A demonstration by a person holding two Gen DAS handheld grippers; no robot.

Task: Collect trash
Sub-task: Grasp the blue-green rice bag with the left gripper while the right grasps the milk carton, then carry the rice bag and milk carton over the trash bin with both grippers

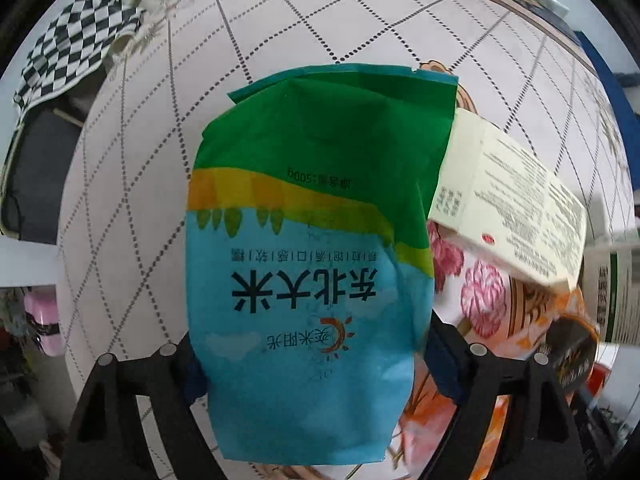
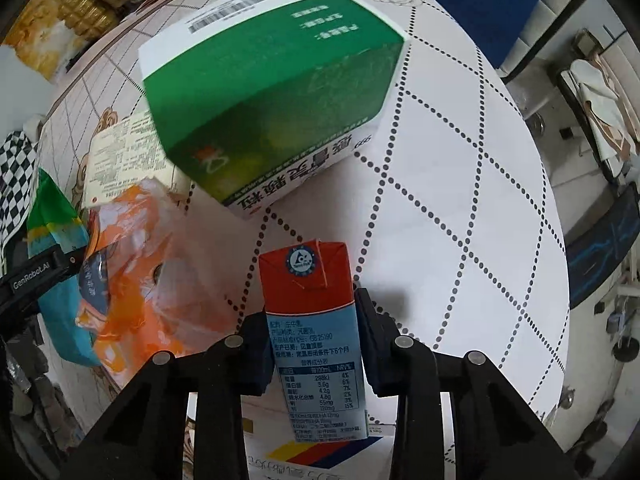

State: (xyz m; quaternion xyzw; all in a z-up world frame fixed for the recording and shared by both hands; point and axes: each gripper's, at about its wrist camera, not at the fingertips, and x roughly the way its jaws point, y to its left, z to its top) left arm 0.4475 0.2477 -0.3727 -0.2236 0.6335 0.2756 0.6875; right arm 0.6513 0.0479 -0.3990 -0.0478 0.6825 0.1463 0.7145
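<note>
Crinkled rice bag (image 1: 308,264) (soft) | boxy carton (image 2: 316,336) in right claw (image 2: 316,360)

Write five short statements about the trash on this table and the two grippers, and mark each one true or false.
1. The right gripper has its pads on a red and blue milk carton. True.
2. The rice bag between the left gripper's fingers is red and white. False: it is blue, green and yellow.
3. The big green box lies on the tablecloth beyond the milk carton. True.
4. The tablecloth is plain, with no pattern. False: it has a dotted diamond grid and flower prints.
5. A cream leaflet box lies beside the rice bag. True.
</note>
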